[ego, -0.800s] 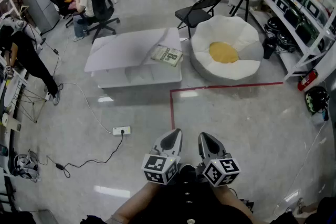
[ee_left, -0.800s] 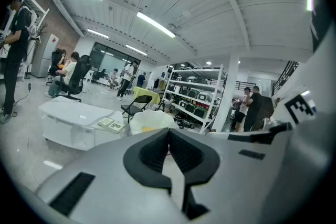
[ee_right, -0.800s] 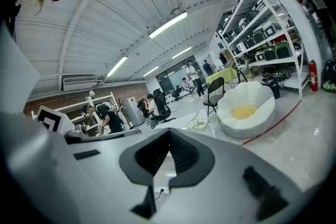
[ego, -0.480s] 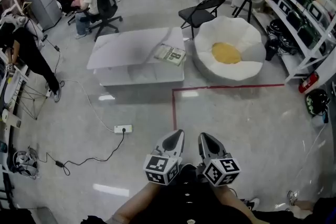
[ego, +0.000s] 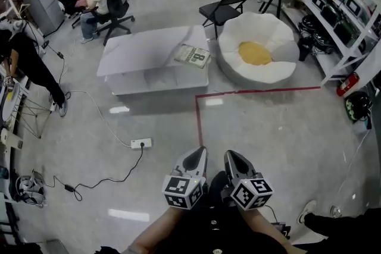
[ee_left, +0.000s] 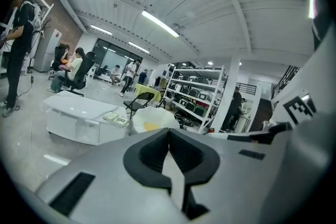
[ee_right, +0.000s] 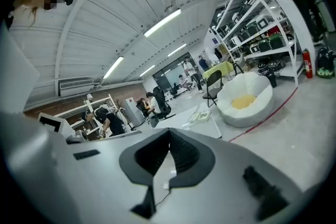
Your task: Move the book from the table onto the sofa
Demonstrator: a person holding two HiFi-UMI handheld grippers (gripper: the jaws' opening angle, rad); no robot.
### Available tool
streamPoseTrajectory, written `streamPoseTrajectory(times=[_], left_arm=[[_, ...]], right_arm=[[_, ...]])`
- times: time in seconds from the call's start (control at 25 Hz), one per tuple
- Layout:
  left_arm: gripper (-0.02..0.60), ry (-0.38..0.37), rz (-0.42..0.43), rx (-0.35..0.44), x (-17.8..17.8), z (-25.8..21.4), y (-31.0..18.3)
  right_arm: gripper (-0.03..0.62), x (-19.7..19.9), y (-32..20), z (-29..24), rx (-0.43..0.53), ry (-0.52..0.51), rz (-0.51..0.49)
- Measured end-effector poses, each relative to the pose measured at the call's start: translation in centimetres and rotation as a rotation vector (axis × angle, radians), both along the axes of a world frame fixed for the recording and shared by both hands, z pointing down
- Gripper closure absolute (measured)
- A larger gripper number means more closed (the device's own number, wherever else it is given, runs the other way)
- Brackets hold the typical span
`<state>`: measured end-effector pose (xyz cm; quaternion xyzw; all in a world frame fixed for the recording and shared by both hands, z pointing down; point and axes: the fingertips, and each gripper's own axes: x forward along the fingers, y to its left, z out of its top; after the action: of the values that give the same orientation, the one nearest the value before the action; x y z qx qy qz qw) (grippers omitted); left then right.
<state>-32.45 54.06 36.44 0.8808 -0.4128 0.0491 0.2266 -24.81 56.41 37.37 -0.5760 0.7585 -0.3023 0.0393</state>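
Observation:
A green and white book (ego: 192,56) lies on the right end of a low white table (ego: 143,53), also seen as the book (ee_left: 116,118) and the book (ee_right: 201,116) in the gripper views. Right of the table sits a white round sofa with a yellow middle (ego: 256,53). Both grippers hang close to my body, far from the table. The left gripper (ego: 196,159) has its jaws together with nothing between them. The right gripper (ego: 233,159) is shut and empty too.
A red tape line (ego: 250,93) runs across the glossy floor in front of the sofa. A power strip with a black cable (ego: 140,143) lies on the floor at left. A black folding chair (ego: 225,6) stands behind the table, shelves (ego: 339,3) line the right, and people sit at far left.
The table, book and sofa have shifted slightly up and away in the head view. The grippers keep their place and stay shut.

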Motion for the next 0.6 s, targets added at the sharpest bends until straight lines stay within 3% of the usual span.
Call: streamPoseTrajectory(times=[0.36, 0.6], left_arm=[[0.571, 0.008, -0.023, -0.018, -0.8, -0.1, -1.2], [0.571, 0.001, -0.017, -0.026, 0.7, 0.8, -4.0]], right_arm=[[0.583, -0.7, -1.5, -0.6, 0.005, 0.010, -0.005], [0.583, 0.4, -4.5, 0.5, -0.017, 0.002, -0.019]])
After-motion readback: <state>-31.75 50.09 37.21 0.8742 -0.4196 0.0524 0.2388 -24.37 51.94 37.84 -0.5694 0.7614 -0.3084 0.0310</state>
